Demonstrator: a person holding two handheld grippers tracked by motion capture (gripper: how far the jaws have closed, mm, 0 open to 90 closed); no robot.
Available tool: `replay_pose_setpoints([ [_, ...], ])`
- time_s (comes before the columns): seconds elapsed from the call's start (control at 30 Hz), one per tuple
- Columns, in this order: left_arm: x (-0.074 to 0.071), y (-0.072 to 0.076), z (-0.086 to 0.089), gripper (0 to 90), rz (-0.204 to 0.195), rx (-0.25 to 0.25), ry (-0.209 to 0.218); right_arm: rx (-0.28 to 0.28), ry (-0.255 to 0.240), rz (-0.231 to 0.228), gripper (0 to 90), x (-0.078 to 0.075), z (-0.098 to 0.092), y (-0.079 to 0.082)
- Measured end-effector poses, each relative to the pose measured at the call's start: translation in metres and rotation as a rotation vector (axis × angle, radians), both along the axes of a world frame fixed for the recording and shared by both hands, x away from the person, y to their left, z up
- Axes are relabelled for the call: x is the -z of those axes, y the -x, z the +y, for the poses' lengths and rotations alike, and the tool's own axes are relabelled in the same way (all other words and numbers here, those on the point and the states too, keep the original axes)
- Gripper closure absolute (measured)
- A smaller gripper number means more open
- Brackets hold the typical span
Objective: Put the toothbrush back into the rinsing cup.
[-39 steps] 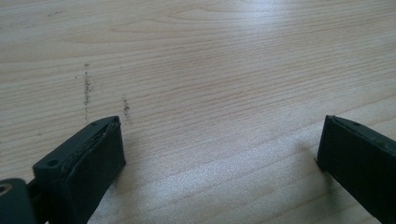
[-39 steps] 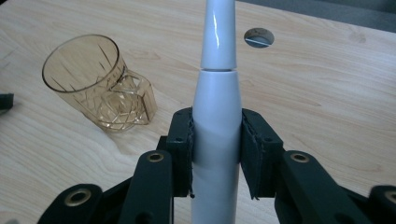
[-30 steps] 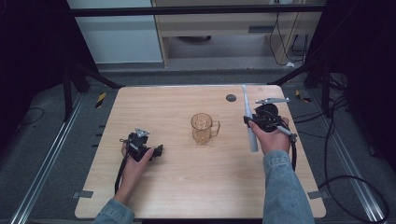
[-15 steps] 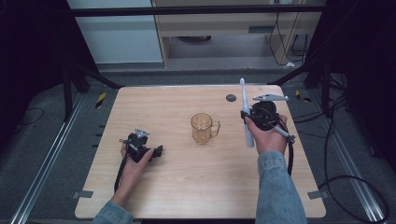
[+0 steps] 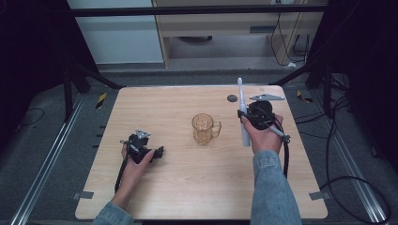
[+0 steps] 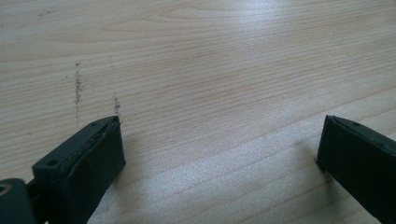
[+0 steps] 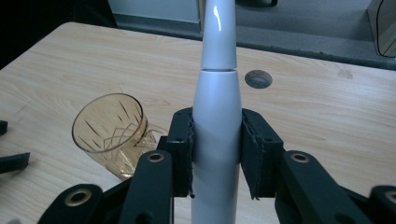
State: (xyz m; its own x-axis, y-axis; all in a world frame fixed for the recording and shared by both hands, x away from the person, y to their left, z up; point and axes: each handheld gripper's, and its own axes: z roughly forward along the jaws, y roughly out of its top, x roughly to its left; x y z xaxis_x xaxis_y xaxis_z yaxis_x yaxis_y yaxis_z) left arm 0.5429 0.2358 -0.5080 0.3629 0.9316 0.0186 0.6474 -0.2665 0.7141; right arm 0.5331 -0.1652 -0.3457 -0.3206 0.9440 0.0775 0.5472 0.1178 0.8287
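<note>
Amber glass mug point(image 5: 204, 129), one, is standing mid-worktop point(image 5: 187, 187); one white electric toothbrush point(image 5: 243, 115) is sitting clamped in the right hand-held gripper point(image 5: 245, 117), raised beside the mug. The left hand-held gripper point(image 5: 157, 153) is gaping wide, empty, over bare wood.

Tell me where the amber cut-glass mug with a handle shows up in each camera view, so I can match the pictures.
High view: the amber cut-glass mug stands upright at the middle of the table, left of the right gripper.
Left gripper view: bare wooden tabletop between open jaws; no mug here.
Right gripper view: the mug sits at lower left, beside the clamped white electric toothbrush.
Shared landmark: the toothbrush, right of the mug in both views.
</note>
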Motion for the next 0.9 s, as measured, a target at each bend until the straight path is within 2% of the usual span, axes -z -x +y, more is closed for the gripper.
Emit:
replay_pose_setpoints([
  [0.37,0.000,0.000,0.000,0.0,0.000,0.003,-0.001,-0.001,-0.015,-0.037,66.9,-0.008,0.023,-0.015],
  [0.9,0.000,-0.001,0.001,0.0,0.002,0.013,0.000,0.003,-0.019,-0.072,66.9,-0.016,0.040,-0.029],
])
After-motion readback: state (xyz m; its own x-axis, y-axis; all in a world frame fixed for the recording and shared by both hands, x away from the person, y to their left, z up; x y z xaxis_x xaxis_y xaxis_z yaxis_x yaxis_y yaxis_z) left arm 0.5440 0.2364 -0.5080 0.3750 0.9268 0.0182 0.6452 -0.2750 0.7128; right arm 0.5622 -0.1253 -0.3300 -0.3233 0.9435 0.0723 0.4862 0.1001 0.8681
